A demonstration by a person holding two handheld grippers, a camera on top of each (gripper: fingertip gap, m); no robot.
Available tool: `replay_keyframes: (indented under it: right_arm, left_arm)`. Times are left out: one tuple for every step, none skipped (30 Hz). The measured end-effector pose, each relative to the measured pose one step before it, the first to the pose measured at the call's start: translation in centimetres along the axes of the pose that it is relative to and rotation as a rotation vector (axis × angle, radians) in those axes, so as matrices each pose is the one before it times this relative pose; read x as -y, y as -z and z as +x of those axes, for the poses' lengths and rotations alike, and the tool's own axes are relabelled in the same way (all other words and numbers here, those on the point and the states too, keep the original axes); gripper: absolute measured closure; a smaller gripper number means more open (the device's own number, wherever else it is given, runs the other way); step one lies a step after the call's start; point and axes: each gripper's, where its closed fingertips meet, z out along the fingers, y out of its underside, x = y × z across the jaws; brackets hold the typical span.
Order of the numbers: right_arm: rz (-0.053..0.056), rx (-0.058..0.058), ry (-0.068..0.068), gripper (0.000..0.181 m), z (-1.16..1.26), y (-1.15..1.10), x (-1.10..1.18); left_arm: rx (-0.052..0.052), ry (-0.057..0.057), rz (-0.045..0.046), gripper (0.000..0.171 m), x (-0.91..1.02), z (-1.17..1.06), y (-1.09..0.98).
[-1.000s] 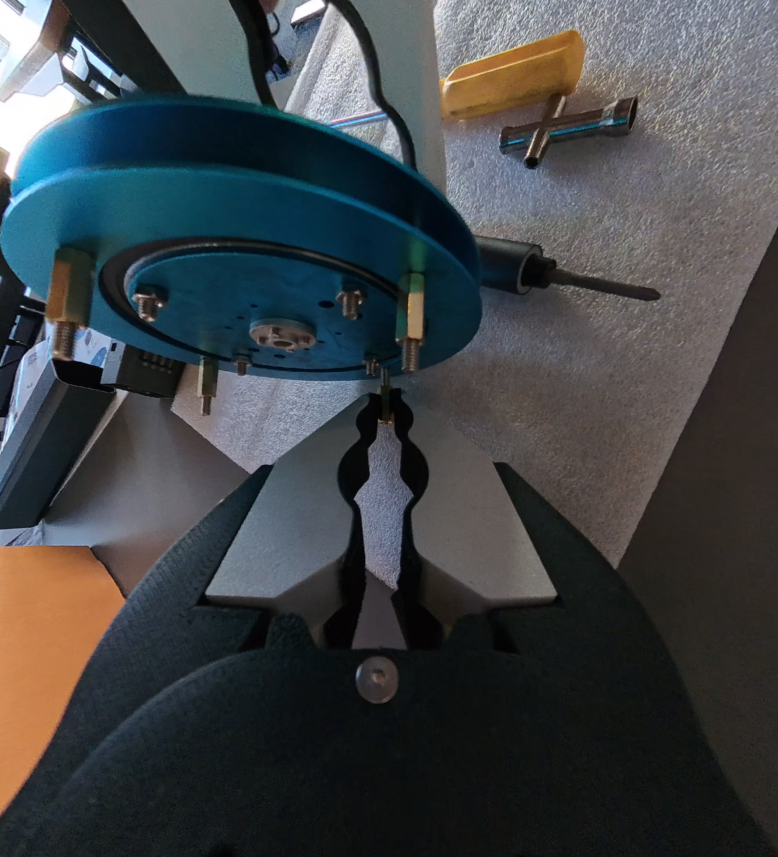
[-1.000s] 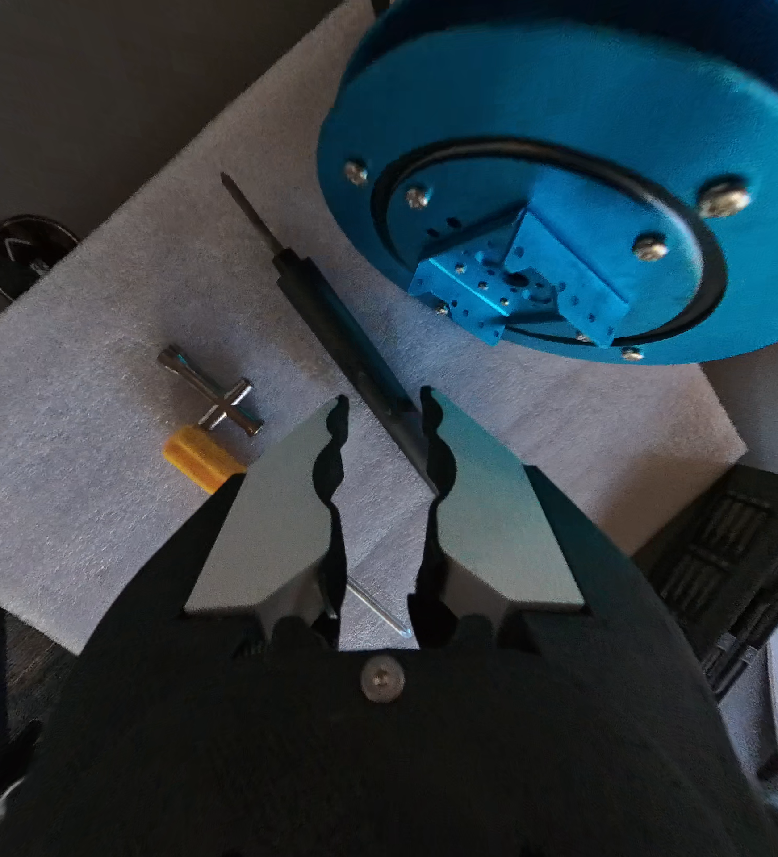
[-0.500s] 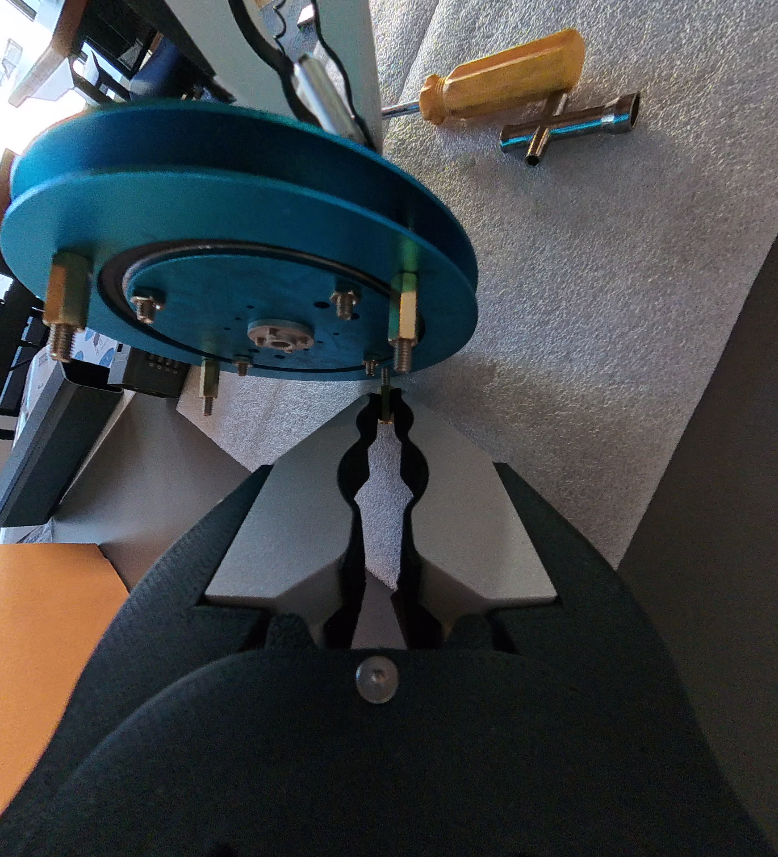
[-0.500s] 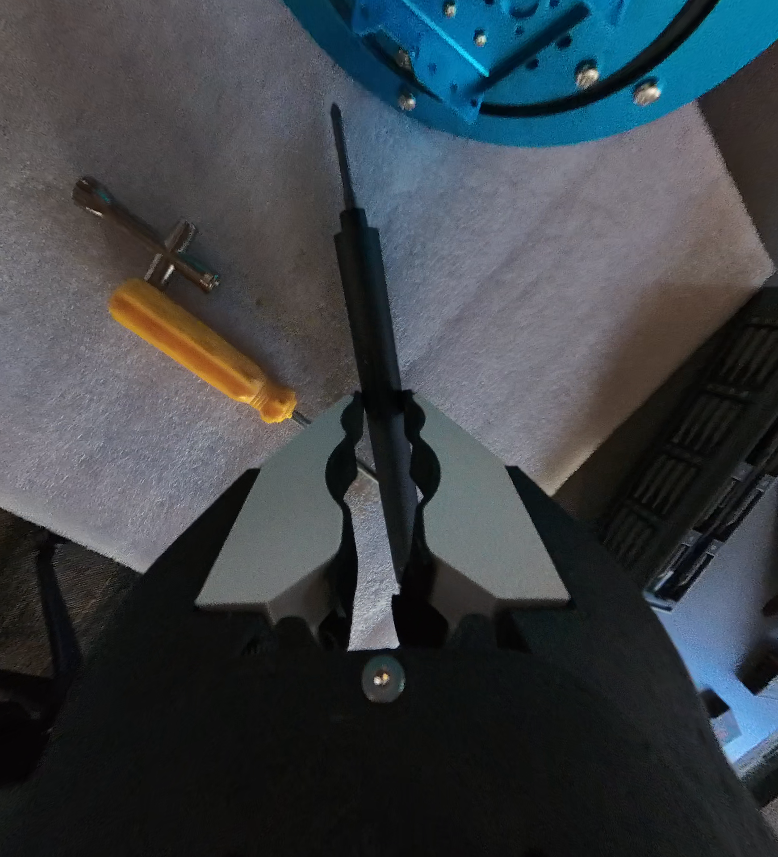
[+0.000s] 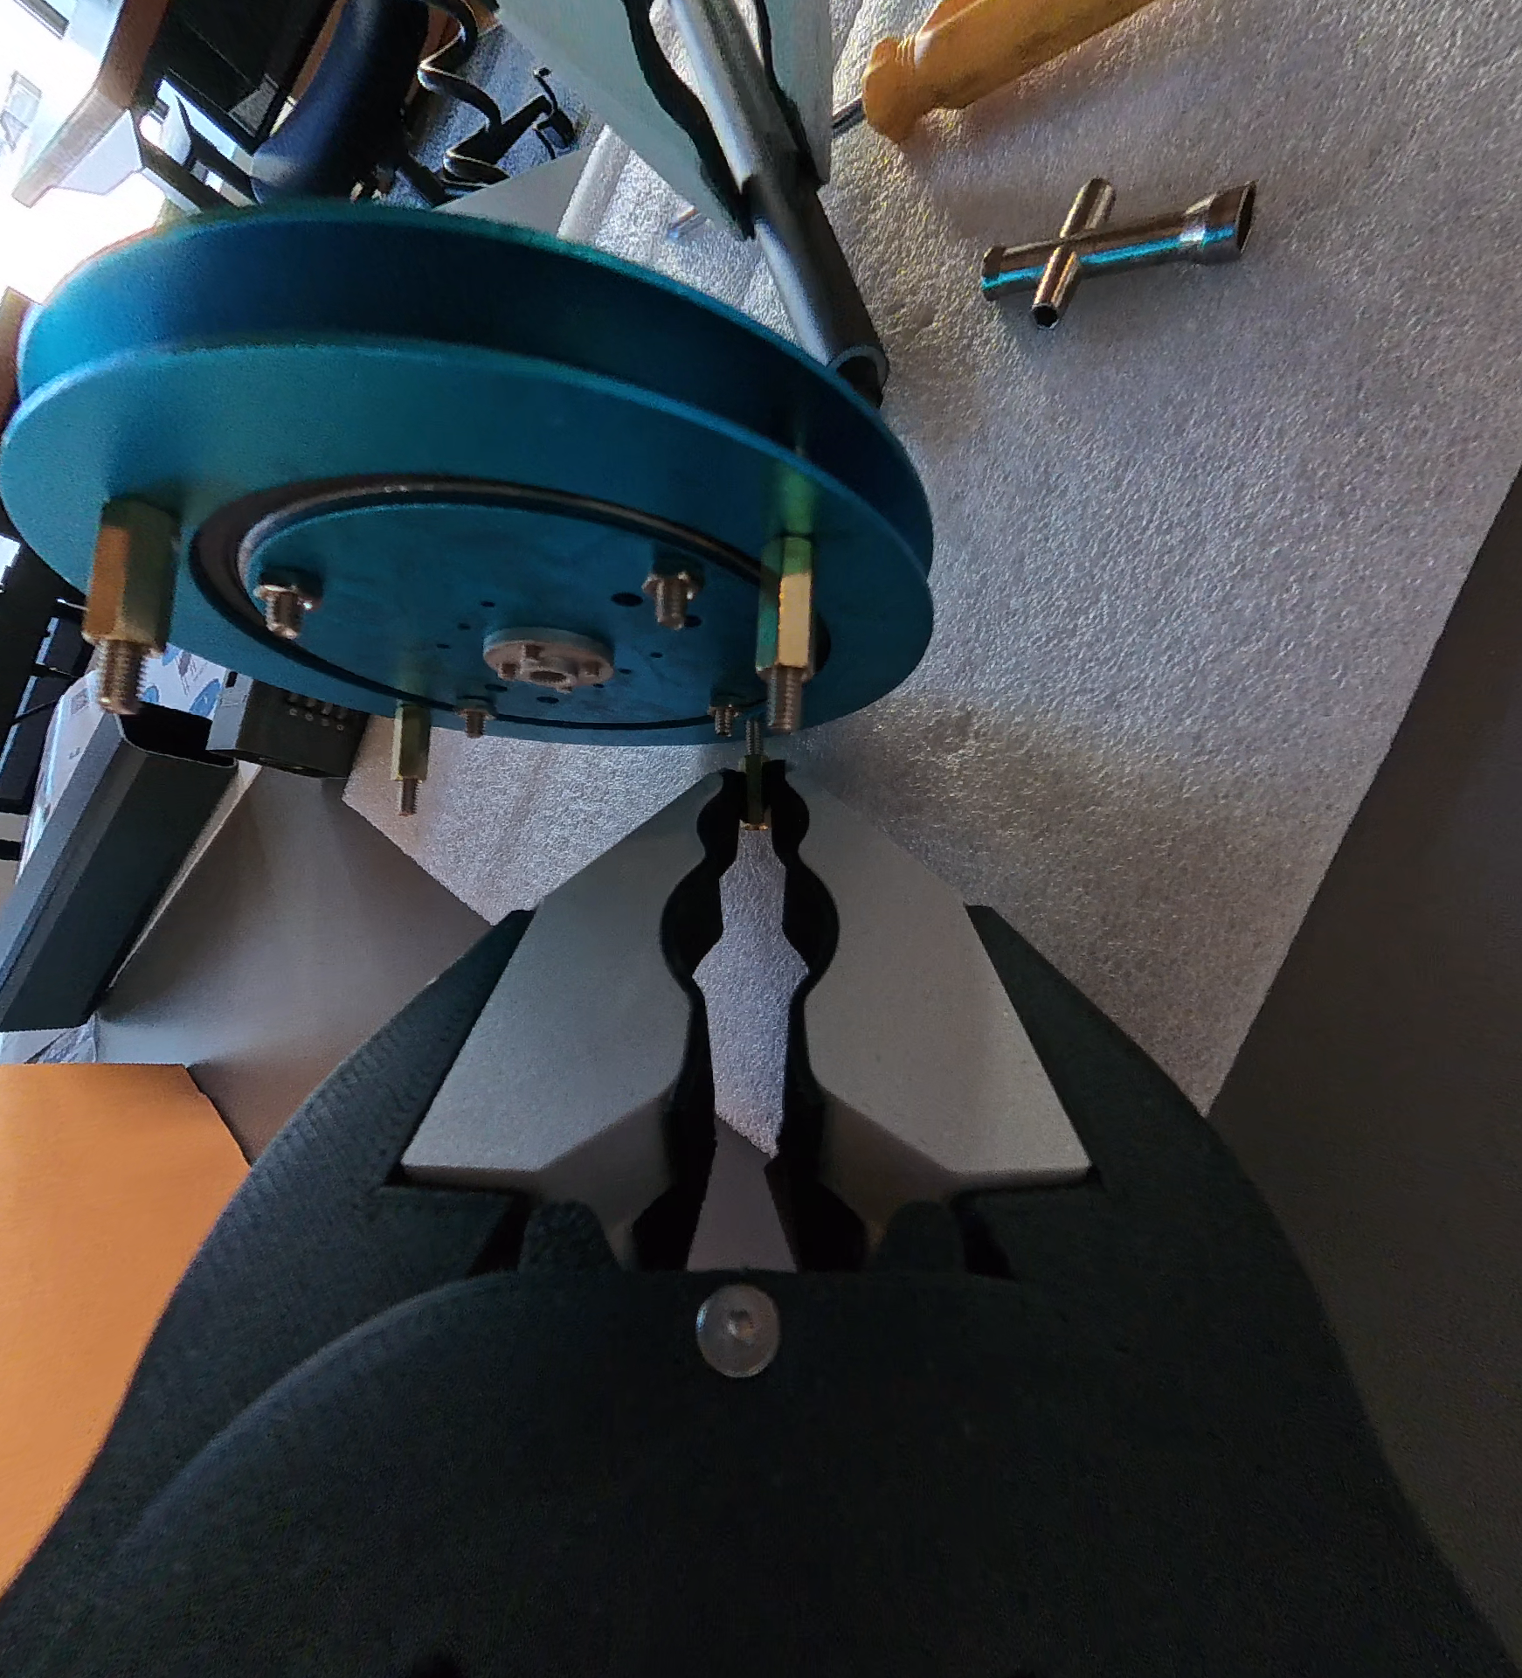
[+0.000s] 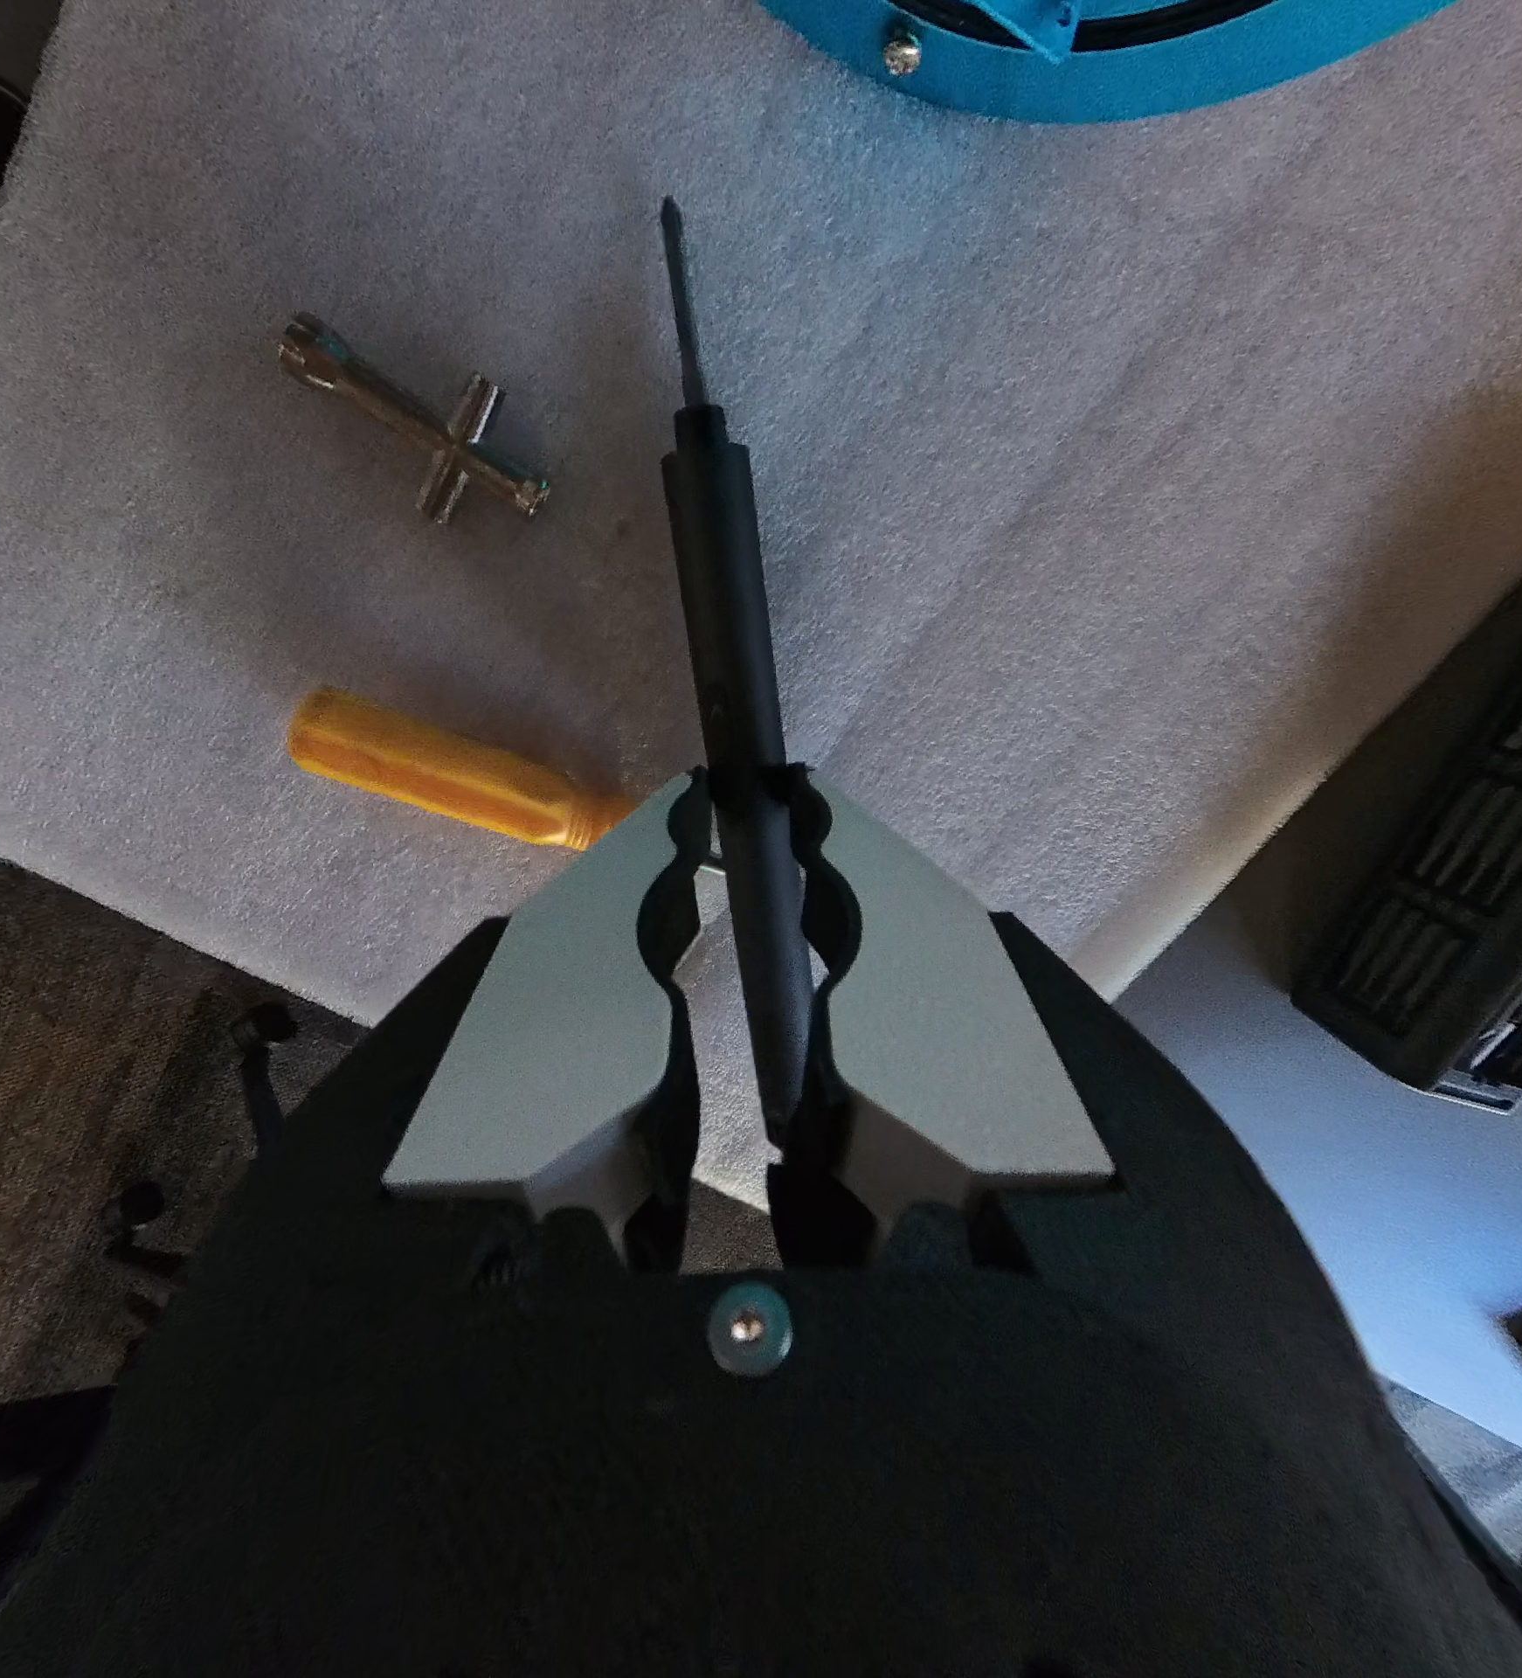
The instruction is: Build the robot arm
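Note:
My left gripper [image 5: 755, 792] is shut on a small brass standoff [image 5: 754, 788] and holds it at the lower rim of a tilted blue metal disc [image 5: 431, 472]. The disc's underside carries several brass standoffs and bolts around a grey hub [image 5: 547, 656]. My right gripper [image 6: 746, 783] is shut on a black screwdriver [image 6: 721, 581], held above the white foam mat [image 6: 1057, 436] with its tip pointing toward the disc's edge [image 6: 1011, 86]. In the left wrist view the right gripper and the screwdriver handle [image 5: 816, 272] show behind the disc.
A yellow-handled screwdriver [image 6: 440, 770] and a metal cross wrench [image 6: 431, 436] lie on the mat; both also show in the left wrist view [image 5: 993, 41] [image 5: 1111, 250]. A black bit case [image 6: 1484, 872] stands at the right. An orange surface [image 5: 40, 1317] lies at lower left.
My right gripper closed on the black screwdriver, lifted it off the mat and drew back from the disc. My left gripper has kept its hold on the standoff at the disc.

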Motion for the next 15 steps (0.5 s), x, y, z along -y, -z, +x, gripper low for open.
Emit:
replay_keyframes:
  right_arm:
    - [0.0031, 0.0079, -0.0249, 0.165, 0.119, 0.002, 0.019]
    - [0.0036, 0.0057, -0.021, 0.166, 0.228, 0.027, 0.089]
    - [0.0027, 0.002, -0.0193, 0.166, 0.273, 0.092, 0.202]
    - [0.0015, 0.0072, -0.0209, 0.166, 0.21, 0.088, 0.248]
    - [-0.0033, 0.0149, -0.0227, 0.166, 0.126, 0.023, 0.188]
    - [-0.0077, 0.0113, -0.021, 0.166, 0.165, 0.01, 0.139]
    - [-0.0019, -0.0053, -0.0185, 0.166, 0.431, -0.018, 0.235]
    - [0.0045, -0.0132, -0.0143, 0.166, 0.406, -0.044, 0.296]
    - [0.0043, -0.0097, 0.0004, 0.166, 0.274, -0.126, 0.295]
    - [0.0052, -0.0125, 0.0173, 0.166, 0.244, -0.232, 0.227]
    - [-0.0015, -0.0225, 0.028, 0.165, 0.309, -0.348, 0.043]
    - [-0.0061, -0.031, 0.0297, 0.165, 0.364, -0.345, -0.09]
    - [0.0085, -0.035, 0.0193, 0.165, 0.327, -0.193, 0.046]
    - [0.0169, -0.0375, 0.0019, 0.164, 0.253, 0.062, 0.058]
    - [0.0148, -0.0444, -0.0309, 0.161, 0.387, 0.341, -0.135]
  left_arm:
    - [0.0002, -0.0002, -0.00008, 0.166, 0.006, -0.002, -0.006]
    - [0.0, 0.0, -0.00001, 0.166, 0.0, 0.0, 0.0]
    - [-0.0005, 0.001, 0.00018, 0.167, -0.007, 0.004, 0.0]
    - [-0.0006, 0.0012, 0.00015, 0.167, 0.006, 0.003, 0.0]
    - [-0.0006, 0.0011, 0.00021, 0.167, -0.004, -0.008, 0.001]
    - [-0.0005, 0.0011, 0.00023, 0.167, 0.007, 0.001, -0.001]
    - [0.0002, 0.0, -0.00011, 0.167, -0.002, -0.002, 0.001]
    - [0.0008, -0.0008, -0.00015, 0.167, 0.004, 0.007, -0.001]
    - [0.0004, -0.0002, 0.00006, 0.167, 0.001, -0.007, 0.0]
    - [-0.0001, 0.0001, -0.00004, 0.167, -0.001, 0.002, 0.0]
    - [-0.0001, 0.0002, 0.00017, 0.167, -0.005, 0.002, 0.005]
    - [-0.0003, 0.0004, 0.00038, 0.167, 0.005, 0.007, -0.003]
    - [-0.0002, 0.0004, 0.00009, 0.167, 0.005, -0.007, 0.0]
    - [0.0004, -0.0004, -0.00001, 0.167, -0.011, 0.004, 0.006]
    - [0.0009, -0.0014, -0.00015, 0.166, 0.004, 0.001, -0.001]
